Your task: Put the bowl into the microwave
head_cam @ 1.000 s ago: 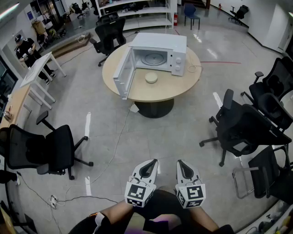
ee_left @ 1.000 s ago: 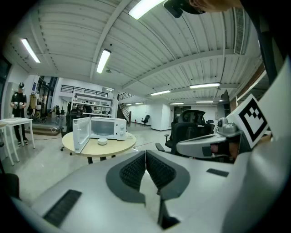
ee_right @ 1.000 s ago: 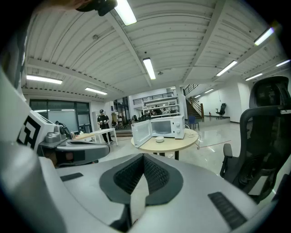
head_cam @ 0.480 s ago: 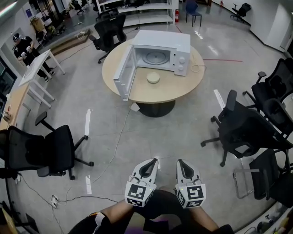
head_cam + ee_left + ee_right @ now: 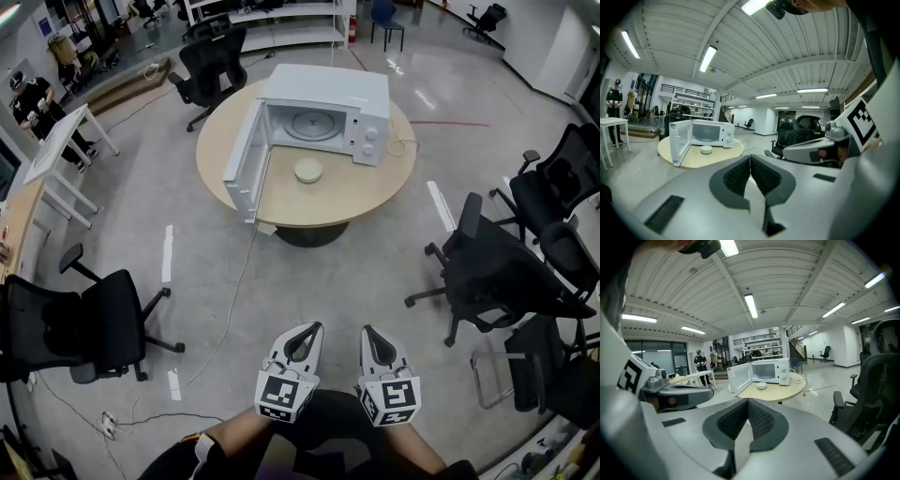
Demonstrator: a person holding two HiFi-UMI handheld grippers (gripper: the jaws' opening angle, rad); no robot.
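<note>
A small pale bowl (image 5: 307, 170) sits on a round wooden table (image 5: 360, 194), just in front of a white microwave (image 5: 370, 103) whose door (image 5: 243, 162) hangs open to the left. The same bowl (image 5: 706, 150) (image 5: 761, 386) and microwave (image 5: 714, 132) (image 5: 776, 370) appear far off in both gripper views. My left gripper (image 5: 302, 331) and right gripper (image 5: 369, 333) are held close to my body at the bottom of the head view, several steps from the table. Both are shut with nothing between the jaws.
Black office chairs stand at the left (image 5: 80, 322) and right (image 5: 506, 272), and another beyond the table (image 5: 208, 54). A cable (image 5: 232, 302) trails across the floor from the table. A white desk (image 5: 58, 141) with a person (image 5: 28, 97) beside it is far left.
The table and microwave have drawn a little closer and lower in the head view as I walk toward them. Both grippers stay shut in the same place.
</note>
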